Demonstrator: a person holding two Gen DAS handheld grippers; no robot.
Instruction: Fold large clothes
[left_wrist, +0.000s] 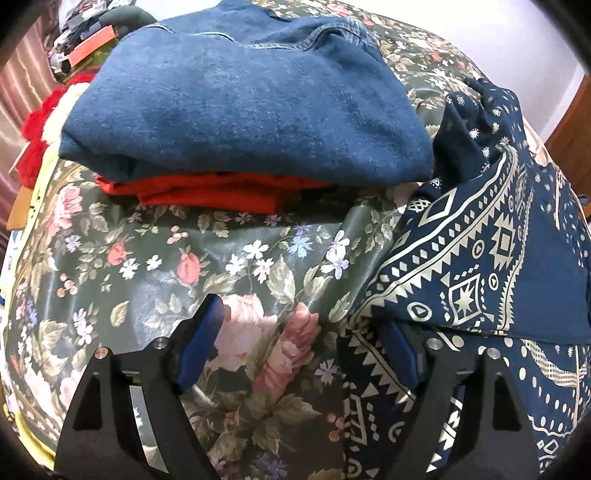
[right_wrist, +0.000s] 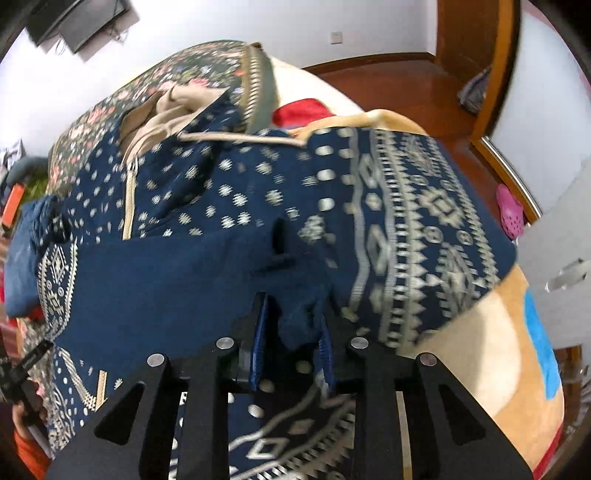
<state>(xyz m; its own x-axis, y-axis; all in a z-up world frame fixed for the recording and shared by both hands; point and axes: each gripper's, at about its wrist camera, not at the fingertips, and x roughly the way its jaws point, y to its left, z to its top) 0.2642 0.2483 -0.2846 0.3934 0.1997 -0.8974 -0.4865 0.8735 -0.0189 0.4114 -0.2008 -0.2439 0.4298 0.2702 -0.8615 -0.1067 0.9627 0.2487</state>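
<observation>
A large navy garment with a cream geometric print (left_wrist: 480, 258) lies on the right of the floral-covered surface (left_wrist: 207, 266). My left gripper (left_wrist: 299, 332) is open and empty, low over the floral cover, its right finger at the garment's edge. In the right wrist view the same garment (right_wrist: 406, 221) spreads out ahead, its beige lining and zip showing at the far left. My right gripper (right_wrist: 293, 332) is shut on a bunched fold of the navy fabric (right_wrist: 299, 317).
A folded blue denim piece (left_wrist: 240, 110) lies on a folded red one (left_wrist: 207, 192) at the back of the surface. Red and cream knitwear (left_wrist: 44, 122) sits at the left. A tan blanket (right_wrist: 498, 350), wooden floor and a pink shoe (right_wrist: 509, 210) are to the right.
</observation>
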